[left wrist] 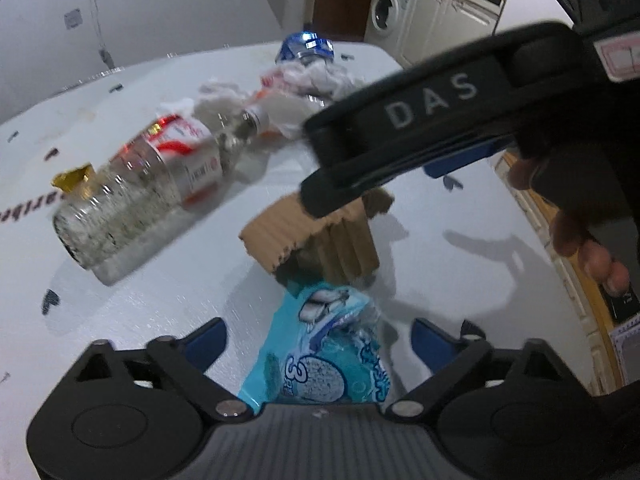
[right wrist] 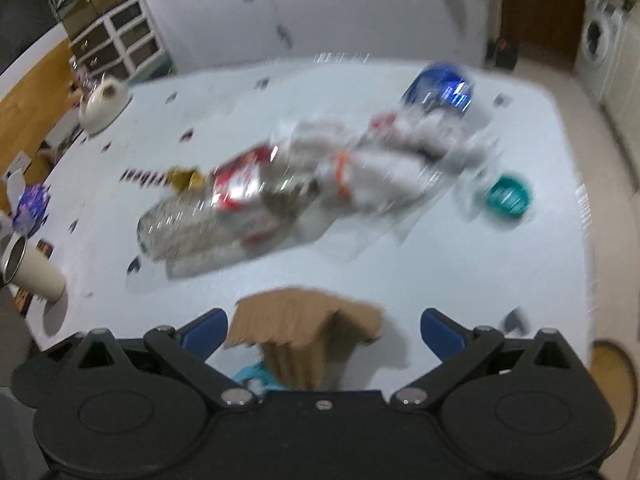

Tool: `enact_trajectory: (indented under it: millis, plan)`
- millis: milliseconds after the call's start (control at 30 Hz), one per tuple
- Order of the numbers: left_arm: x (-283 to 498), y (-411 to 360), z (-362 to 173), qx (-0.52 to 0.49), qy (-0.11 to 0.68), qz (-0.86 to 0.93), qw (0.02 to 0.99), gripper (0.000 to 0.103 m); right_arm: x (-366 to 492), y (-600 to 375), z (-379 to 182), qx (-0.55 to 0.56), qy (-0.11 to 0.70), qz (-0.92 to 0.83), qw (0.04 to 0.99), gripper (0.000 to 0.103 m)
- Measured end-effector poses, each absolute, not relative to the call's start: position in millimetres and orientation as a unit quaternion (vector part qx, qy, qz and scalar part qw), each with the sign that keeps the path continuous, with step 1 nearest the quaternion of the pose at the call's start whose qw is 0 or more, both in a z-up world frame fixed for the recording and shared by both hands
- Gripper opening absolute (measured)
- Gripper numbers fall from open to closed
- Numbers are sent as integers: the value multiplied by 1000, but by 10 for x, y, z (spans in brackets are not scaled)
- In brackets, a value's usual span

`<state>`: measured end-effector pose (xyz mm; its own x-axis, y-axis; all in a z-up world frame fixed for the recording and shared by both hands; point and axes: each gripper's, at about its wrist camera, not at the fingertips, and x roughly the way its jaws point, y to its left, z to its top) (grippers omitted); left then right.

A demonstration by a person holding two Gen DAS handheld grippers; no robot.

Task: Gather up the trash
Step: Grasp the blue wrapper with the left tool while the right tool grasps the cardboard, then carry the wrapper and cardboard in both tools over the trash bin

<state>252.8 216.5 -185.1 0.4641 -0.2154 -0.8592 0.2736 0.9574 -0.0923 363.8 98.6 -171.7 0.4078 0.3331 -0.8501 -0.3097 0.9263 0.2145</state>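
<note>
A torn brown cardboard piece [left wrist: 312, 236] stands on the white table, with a light blue snack wrapper [left wrist: 324, 356] just in front of it. My left gripper [left wrist: 318, 340] is open, its blue-padded fingers either side of the wrapper. My right gripper [right wrist: 322, 330] is open around the cardboard [right wrist: 308, 332]; in the left wrist view its black fingers [left wrist: 340, 184] reach the cardboard's top. A clear plastic bottle [left wrist: 140, 184] with a red label lies on its side behind, amid crumpled white tissue [left wrist: 316, 76] and a crushed blue can [left wrist: 306, 46].
A teal cap [right wrist: 508, 196] lies at the table's right. A white teapot [right wrist: 102, 98] and a metal-rimmed cup [right wrist: 30, 268] stand at the left edge. A gold wrapper [right wrist: 184, 178] lies by the bottle. A washing machine [left wrist: 388, 8] stands beyond the table.
</note>
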Motion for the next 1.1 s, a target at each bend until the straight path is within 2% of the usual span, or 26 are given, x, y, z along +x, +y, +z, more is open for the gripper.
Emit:
enact_trajectory:
  millis: [167, 267, 467, 533, 600, 800, 1100]
  plan:
    - [2556, 2204, -2017, 19, 517, -137, 845, 74, 3635, 1119, -1901, -5, 538, 201, 818, 102]
    - [2566, 2229, -2048, 4, 520, -145, 841, 67, 3639, 1149, -1965, -10, 548, 212, 809, 90]
    - [2584, 2242, -2056, 0, 524, -144, 839, 62, 3671, 1262, -2090, -26, 553, 203, 808, 69]
    - [2595, 2266, -2058, -5, 526, -140, 839, 57, 3682, 1276, -2125, -30, 552, 203, 808, 58]
    - [2595, 2300, -2058, -13, 528, -137, 838, 54, 3687, 1277, -2159, -34, 554, 198, 808, 41]
    - [2562, 2398, -2016, -26, 523, -114, 845, 47, 3656, 1244, -2147, -32, 545, 197, 815, 37]
    - [2473, 2611, -1860, -59, 505, -68, 858, 42, 3501, 1110, -1965, -21, 518, 194, 833, 36]
